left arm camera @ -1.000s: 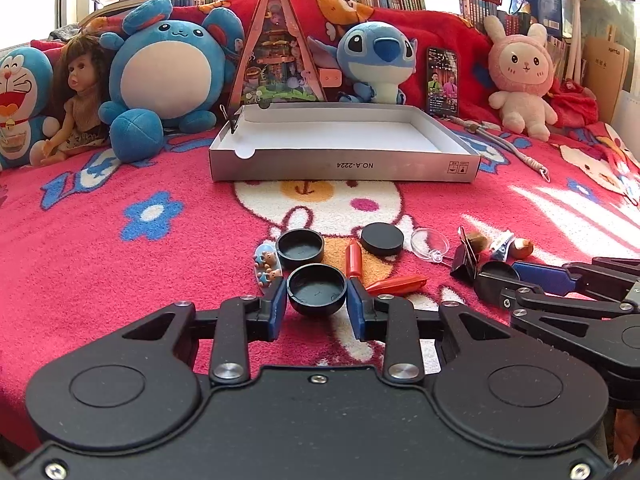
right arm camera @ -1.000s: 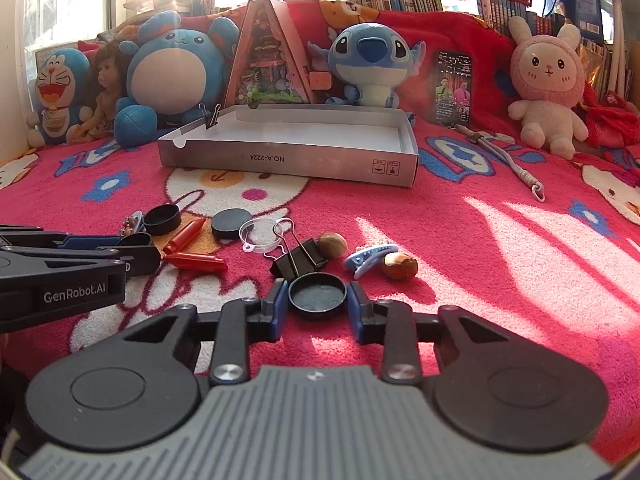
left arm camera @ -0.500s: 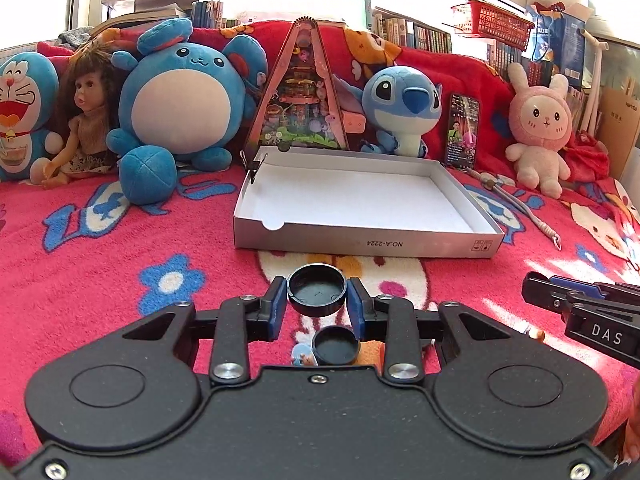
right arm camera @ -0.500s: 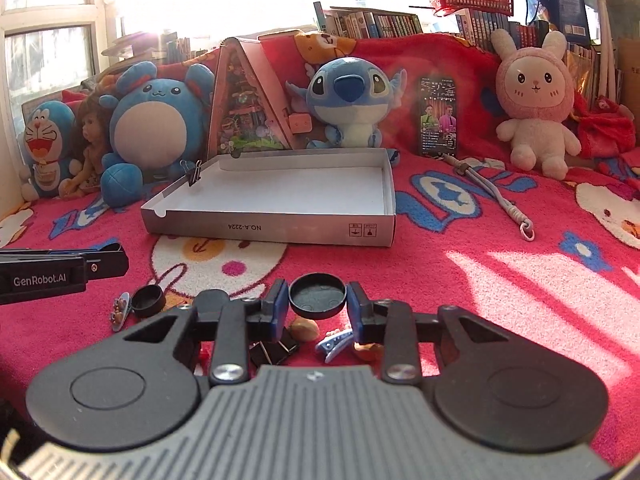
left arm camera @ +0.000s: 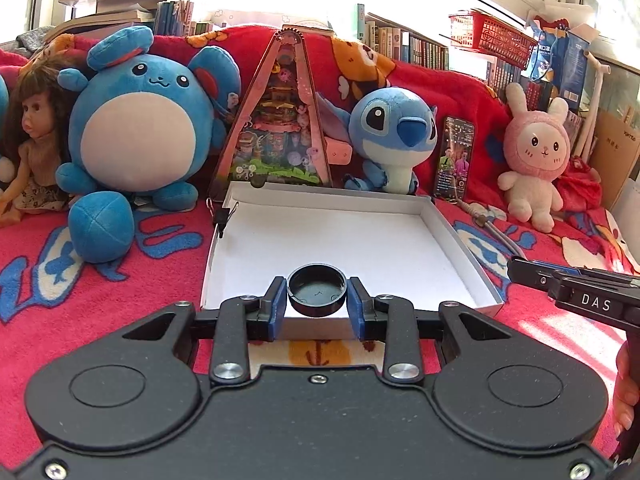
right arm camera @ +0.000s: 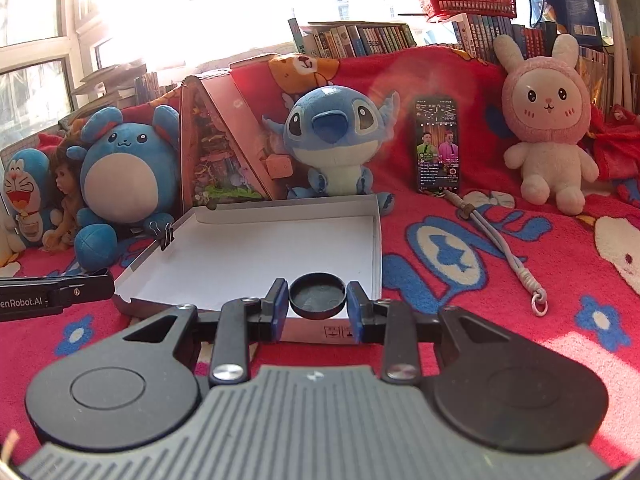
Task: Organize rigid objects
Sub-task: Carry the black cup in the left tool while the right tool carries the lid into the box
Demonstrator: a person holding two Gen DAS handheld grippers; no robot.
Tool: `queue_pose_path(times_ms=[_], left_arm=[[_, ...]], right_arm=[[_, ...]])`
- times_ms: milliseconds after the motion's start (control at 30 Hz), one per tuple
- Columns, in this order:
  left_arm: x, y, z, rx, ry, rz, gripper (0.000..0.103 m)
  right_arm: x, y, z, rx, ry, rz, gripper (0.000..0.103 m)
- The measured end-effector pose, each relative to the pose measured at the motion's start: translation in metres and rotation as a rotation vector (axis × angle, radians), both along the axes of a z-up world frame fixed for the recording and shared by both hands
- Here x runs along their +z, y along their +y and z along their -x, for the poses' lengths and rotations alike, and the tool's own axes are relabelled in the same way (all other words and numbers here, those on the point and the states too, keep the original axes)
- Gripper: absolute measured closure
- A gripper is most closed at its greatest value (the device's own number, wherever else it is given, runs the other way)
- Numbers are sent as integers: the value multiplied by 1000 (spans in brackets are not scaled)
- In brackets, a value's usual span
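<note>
My left gripper [left arm camera: 317, 307] is shut on a black round cap [left arm camera: 317, 290], held hollow side up over the near edge of the white shallow box [left arm camera: 352, 236]. My right gripper [right arm camera: 317, 306] is shut on a second black round cap [right arm camera: 317, 295], held over the near right corner of the same box [right arm camera: 248, 256]. The box floor is bare. The right gripper's body shows at the right of the left wrist view [left arm camera: 580, 296]; the left gripper's body shows at the left of the right wrist view [right arm camera: 52, 294]. The other small items on the blanket are hidden below both grippers.
A black binder clip [left arm camera: 222, 216] sits on the box's far left wall. Plush toys, a doll [left arm camera: 32, 152], a triangular toy box [left arm camera: 280, 120] and a phone [left arm camera: 454, 158] line the back. A grey cord [right arm camera: 500, 248] lies right of the box on the red blanket.
Both grippers have risen from the blanket, each with its cap, and moved forward to the near edge of the white box. The loose items have dropped out of view.
</note>
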State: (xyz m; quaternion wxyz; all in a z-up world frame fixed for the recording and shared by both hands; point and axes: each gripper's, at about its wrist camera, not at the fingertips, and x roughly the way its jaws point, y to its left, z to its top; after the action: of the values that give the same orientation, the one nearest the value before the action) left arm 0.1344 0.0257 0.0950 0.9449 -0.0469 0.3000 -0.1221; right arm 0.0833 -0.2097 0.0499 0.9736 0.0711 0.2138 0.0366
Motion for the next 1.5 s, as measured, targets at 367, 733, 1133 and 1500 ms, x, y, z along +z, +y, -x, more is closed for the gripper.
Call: queue_pose_path(times_ms=[367, 733, 1133, 1500], left_arm=[[-7, -23, -117, 12, 71, -1, 72], [-47, -34, -194, 100, 136, -44, 72], [-74, -47, -219, 100, 167, -112, 72], [-83, -54, -222, 94, 169, -135, 72]], right_arm=[[23, -1, -99, 65, 92, -11, 66], [3, 8, -188, 68, 231, -11, 66], [-27, 14, -233, -14, 290, 7, 66], [-39, 11, -236, -32, 294, 10, 66]])
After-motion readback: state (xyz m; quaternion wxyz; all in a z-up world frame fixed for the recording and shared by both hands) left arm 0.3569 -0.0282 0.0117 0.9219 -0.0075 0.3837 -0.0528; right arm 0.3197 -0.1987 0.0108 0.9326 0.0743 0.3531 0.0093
